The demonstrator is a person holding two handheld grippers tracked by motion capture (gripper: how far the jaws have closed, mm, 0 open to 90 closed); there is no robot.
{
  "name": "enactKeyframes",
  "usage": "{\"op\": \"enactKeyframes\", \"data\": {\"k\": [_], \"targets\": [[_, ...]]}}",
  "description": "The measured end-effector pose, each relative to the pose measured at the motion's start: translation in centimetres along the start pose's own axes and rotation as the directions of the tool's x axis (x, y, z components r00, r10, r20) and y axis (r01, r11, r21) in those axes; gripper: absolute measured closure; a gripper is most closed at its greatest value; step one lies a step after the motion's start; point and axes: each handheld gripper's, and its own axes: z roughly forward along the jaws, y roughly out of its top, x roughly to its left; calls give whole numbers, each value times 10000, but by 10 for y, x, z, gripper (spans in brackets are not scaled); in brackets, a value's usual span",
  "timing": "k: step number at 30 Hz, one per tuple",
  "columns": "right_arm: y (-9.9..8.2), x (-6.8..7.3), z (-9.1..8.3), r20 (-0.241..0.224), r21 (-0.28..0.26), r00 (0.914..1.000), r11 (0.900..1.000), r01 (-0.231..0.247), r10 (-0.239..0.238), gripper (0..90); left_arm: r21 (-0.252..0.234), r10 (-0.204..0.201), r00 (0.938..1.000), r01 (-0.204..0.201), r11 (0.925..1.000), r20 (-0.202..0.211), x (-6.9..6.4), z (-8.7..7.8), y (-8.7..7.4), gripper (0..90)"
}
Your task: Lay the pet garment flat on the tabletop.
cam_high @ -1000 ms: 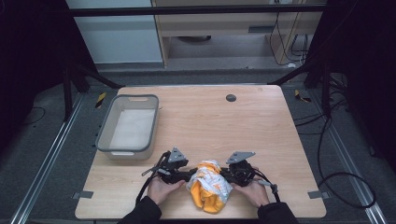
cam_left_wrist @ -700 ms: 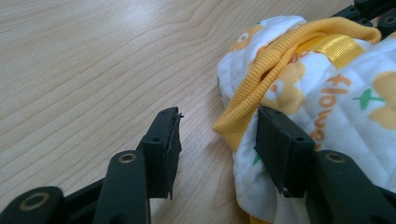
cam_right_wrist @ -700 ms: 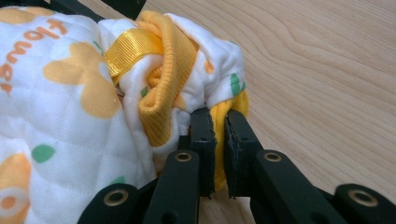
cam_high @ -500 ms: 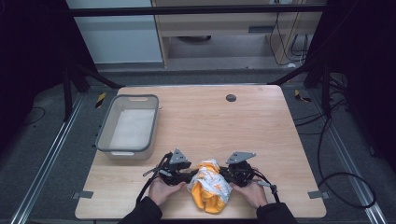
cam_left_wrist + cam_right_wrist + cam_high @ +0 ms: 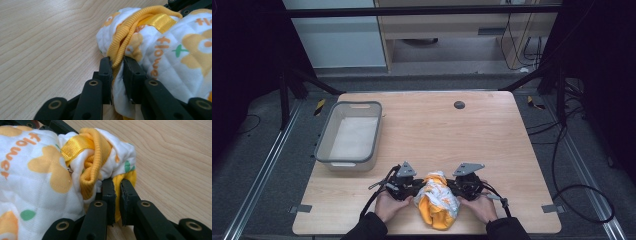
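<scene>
We see a white quilted garment (image 5: 438, 200) printed with yellow flowers, green dots and orange lettering, trimmed in yellow ribbing, on a pale wood-grain table (image 5: 482, 135) beside a grey bin (image 5: 323, 141), with black grippers.

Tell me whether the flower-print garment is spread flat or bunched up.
Bunched up: the flower-print garment sits as a rumpled heap on the table, its yellow ribbed trim folded over on itself.

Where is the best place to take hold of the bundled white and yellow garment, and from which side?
Grip the garment at its ribbed yellow edging, coming in low from each side. That thick, folded rim stands out from the soft bundle; the left gripper and right gripper already pinch it there.
</scene>
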Motion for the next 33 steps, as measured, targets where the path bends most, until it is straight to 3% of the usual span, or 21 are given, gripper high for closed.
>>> {"op": "enactKeyframes", "data": {"k": [6,14,26,33], "targets": [[-1,0,-2,1,-8,10000,10000,-8,8,839,45,62,10000,-62,10000,31,0,-2,0,854],[0,-2,-10,29,-214,10000,9997,-89,89,839,-32,308,9993,-309,9995,-200,-4,-10,5,867],[8,-6,-25,346,-1328,9988,9907,-291,340,839,-746,191,9975,-242,9969,-686,-1,-34,16,870],[14,-4,-33,412,-1924,9988,9812,-175,258,840,-1067,263,9955,-361,9936,-915,-3,-44,24,870]]}}
